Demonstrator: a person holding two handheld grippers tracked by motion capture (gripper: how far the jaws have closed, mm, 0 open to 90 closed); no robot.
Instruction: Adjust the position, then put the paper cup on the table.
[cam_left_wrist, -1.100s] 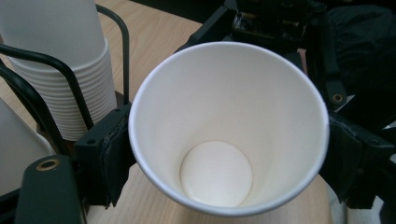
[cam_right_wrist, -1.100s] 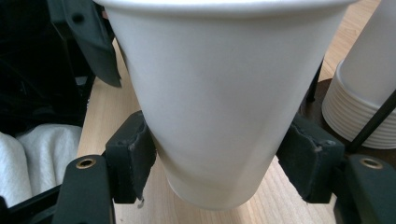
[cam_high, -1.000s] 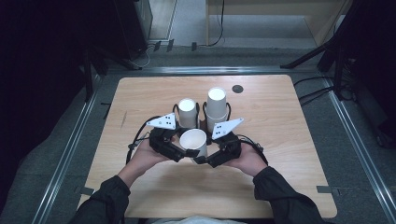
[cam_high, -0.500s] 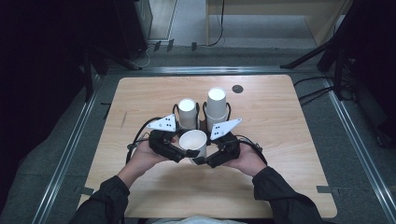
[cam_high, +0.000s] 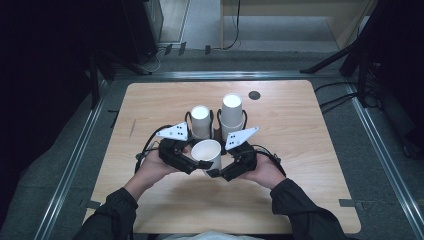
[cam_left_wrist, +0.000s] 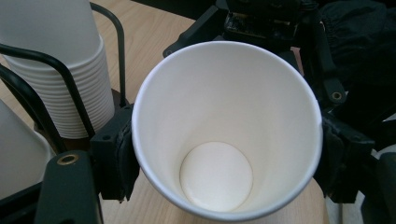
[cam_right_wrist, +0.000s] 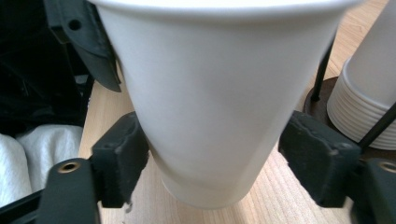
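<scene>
At the centre of the high view, we have the white paper cup (cam_high: 207, 154) clamped in the left tongs (cam_high: 199, 164) above the wooden counter (cam_high: 310, 145), passing hands; the right tongs (cam_right_wrist: 219, 172), just opened, stand apart around its base and must next withdraw clear.

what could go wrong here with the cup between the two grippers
1. The left gripper clamps the open paper cup near its thin rim; a harder squeeze could crumple it.
2. The right gripper has just opened, one pad clear of the wall, so the cup may tilt.
3. The cup stacks stand close behind and could be bumped.
</scene>
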